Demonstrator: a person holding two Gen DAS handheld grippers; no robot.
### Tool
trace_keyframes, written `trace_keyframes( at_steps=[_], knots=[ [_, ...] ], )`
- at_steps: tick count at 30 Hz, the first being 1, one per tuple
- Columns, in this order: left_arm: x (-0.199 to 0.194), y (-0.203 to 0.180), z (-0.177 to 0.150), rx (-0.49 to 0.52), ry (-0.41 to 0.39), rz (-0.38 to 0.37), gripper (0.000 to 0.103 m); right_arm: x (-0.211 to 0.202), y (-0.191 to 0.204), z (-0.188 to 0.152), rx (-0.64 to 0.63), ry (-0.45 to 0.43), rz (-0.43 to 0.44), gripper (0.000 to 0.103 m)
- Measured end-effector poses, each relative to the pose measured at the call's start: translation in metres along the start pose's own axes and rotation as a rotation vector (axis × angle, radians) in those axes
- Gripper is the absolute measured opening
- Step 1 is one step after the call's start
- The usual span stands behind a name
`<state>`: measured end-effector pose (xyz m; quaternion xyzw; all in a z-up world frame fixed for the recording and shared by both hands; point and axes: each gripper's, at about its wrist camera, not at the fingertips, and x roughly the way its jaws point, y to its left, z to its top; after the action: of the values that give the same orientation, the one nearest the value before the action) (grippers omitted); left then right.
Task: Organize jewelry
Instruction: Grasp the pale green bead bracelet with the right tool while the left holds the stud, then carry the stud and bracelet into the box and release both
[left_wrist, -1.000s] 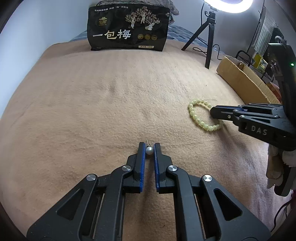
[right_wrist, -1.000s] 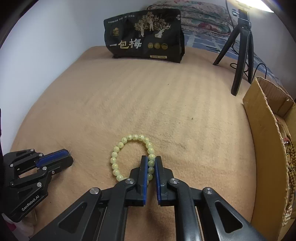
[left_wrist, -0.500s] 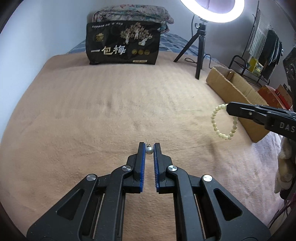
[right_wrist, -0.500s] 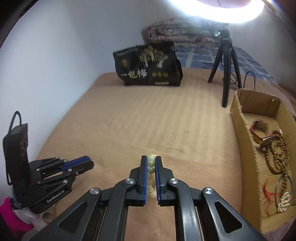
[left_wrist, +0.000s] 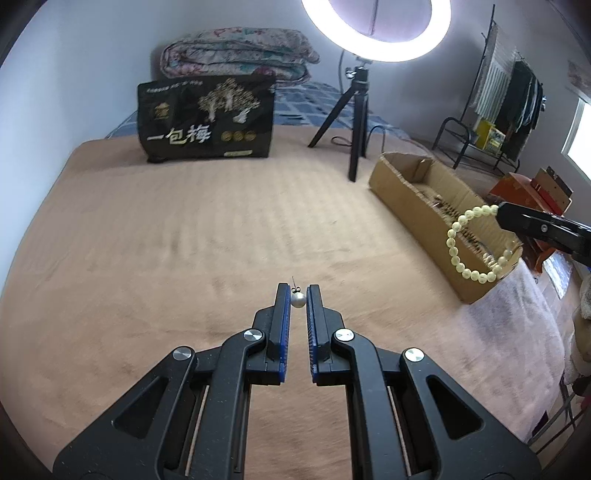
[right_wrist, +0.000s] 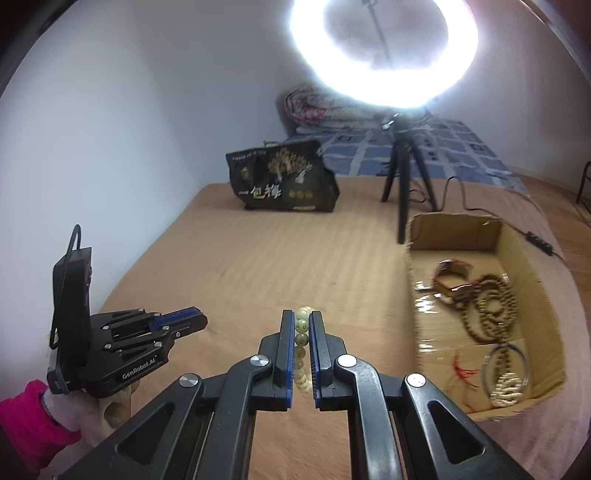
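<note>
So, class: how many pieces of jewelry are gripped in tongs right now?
2. A pearl earring sits in the left tongs; a pale bead bracelet hangs from the right tongs.

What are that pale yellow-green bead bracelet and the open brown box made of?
The pale bead bracelet looks like polished jade-like stone or glass: glossy, slightly translucent round beads; which one is unclear. The open brown box is plain corrugated cardboard, matte, with rough, frayed cut edges.
</note>
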<state>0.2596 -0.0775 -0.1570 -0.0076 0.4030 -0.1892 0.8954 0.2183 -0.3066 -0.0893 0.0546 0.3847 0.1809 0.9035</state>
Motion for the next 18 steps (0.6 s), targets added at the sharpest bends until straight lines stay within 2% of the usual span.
trace_keyframes(
  at_steps=[9, 18],
  knots=[
    [0.004, -0.035, 0.026, 0.027, -0.03, -0.053, 0.007, -0.044, -0.034, -0.001, 0.011, -0.053, -0.06, 0.005],
    [0.015, -0.074, 0.052, 0.059, -0.055, -0.103, 0.007, -0.059, -0.072, -0.006, 0.05, -0.068, -0.106, 0.005]
  ],
)
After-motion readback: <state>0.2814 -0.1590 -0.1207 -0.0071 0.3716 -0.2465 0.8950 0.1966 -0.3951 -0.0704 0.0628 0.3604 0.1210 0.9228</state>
